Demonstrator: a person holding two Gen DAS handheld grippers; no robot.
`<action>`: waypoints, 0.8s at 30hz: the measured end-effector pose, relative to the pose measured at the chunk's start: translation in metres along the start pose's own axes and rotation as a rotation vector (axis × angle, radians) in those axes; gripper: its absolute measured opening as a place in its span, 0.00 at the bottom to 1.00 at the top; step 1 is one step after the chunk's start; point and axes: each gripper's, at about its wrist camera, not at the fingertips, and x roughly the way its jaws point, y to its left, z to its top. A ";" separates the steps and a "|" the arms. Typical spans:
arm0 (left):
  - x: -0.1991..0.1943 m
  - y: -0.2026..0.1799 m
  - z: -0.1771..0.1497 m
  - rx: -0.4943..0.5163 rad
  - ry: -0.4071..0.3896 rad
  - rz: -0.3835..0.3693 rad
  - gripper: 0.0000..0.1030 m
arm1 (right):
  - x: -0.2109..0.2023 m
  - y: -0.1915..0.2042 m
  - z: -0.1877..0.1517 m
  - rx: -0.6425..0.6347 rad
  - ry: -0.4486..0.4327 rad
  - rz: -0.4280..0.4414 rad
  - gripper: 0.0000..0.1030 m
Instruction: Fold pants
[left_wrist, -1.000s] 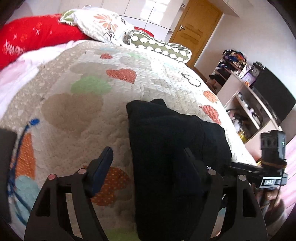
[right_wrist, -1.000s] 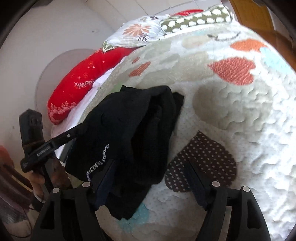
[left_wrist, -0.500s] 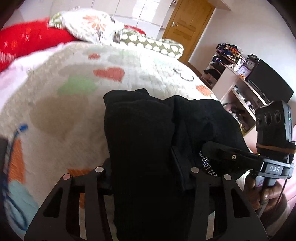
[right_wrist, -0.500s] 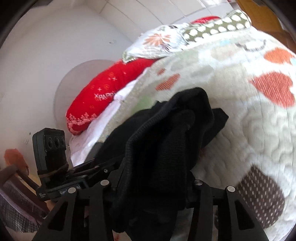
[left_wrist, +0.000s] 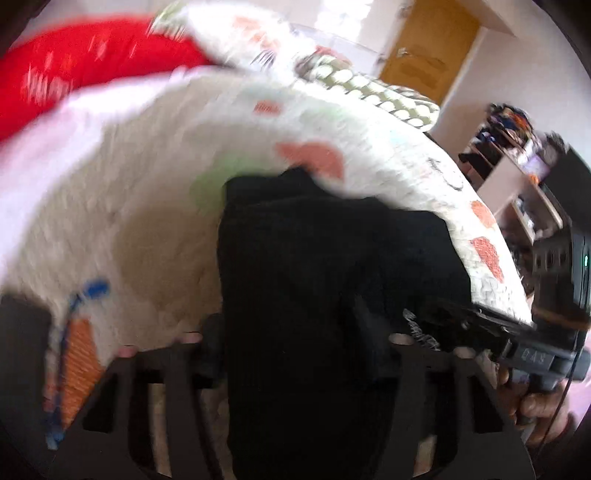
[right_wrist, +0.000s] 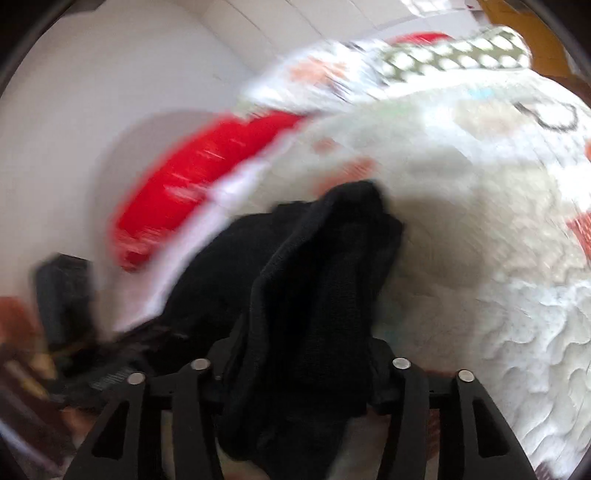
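Left hand-held gripper (left_wrist: 288, 332): clamped on black pants (left_wrist: 317, 280), jaws just eased wider, lower centre of frame.
Right hand-held gripper (right_wrist: 299, 354): gripped bunched pants, jaws slightly reopened.
Pants: centre frame, draped over heart-patterned quilt (left_wrist: 147, 221) on bed.
Red pillow (left_wrist: 74, 62): upper left, blurred.

pants (left_wrist: 314, 295) | black, bunched — folded thick | on the heart-patterned quilt (left_wrist: 129, 221)

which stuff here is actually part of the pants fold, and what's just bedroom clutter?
In the job:
black pants, bunched
left gripper, pants between its fingers
right gripper, likewise
quilt, the work surface

Lying about:
red pillow
floral pillow
dotted pillow
shelf unit
wooden door
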 end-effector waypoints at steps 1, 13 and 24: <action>-0.001 0.006 -0.002 -0.028 -0.014 -0.016 0.72 | -0.007 -0.002 -0.003 0.008 -0.030 0.021 0.51; -0.046 -0.023 -0.003 0.081 -0.143 0.162 0.72 | -0.058 0.049 0.015 -0.170 -0.161 -0.070 0.50; -0.009 -0.021 -0.019 0.073 -0.109 0.184 0.73 | 0.001 0.048 -0.012 -0.309 -0.054 -0.250 0.48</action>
